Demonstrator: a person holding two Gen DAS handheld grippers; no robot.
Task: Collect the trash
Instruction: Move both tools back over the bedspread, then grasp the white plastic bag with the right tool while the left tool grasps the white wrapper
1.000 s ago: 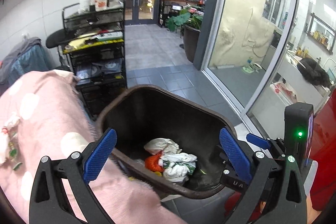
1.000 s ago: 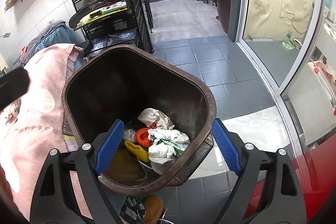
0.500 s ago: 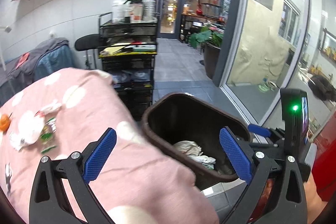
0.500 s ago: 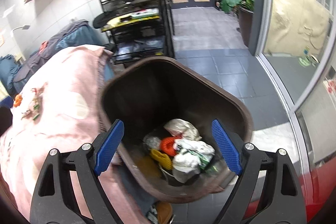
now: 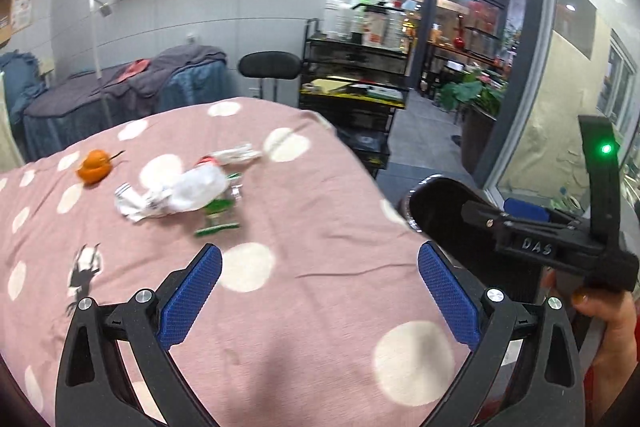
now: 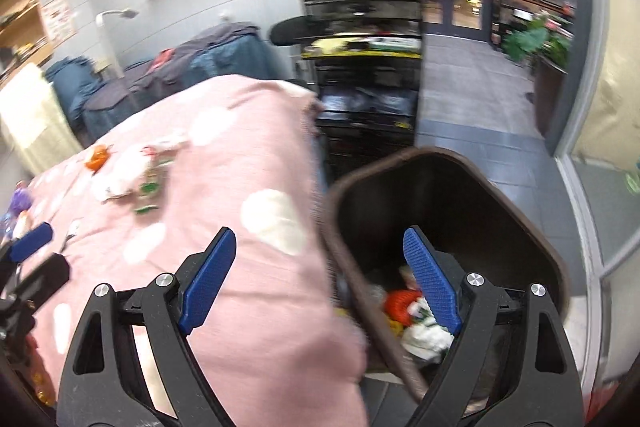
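**Both tongs empty, trash still on the blanket**

Left tongs (image 5: pixel 318 297) spread wide, nothing between the blue pads, hovering over the pink polka-dot blanket (image 5: pixel 304 291). Right tongs (image 6: pixel 320 277) also wide and empty, straddling the blanket edge and the rim of the brown bin (image 6: pixel 532 223).

Loose trash: crumpled white wrapper pile (image 5: pixel 188 195) with green-printed bits mid-blanket, orange peel (image 5: pixel 94 166) well off to its left. Bin stands on the floor just beside the blanket, already holding wrappers and an orange piece (image 6: pixel 402 305). Black wire cart (image 5: pixel 352 95) behind. Right-wrist view is motion-blurred.
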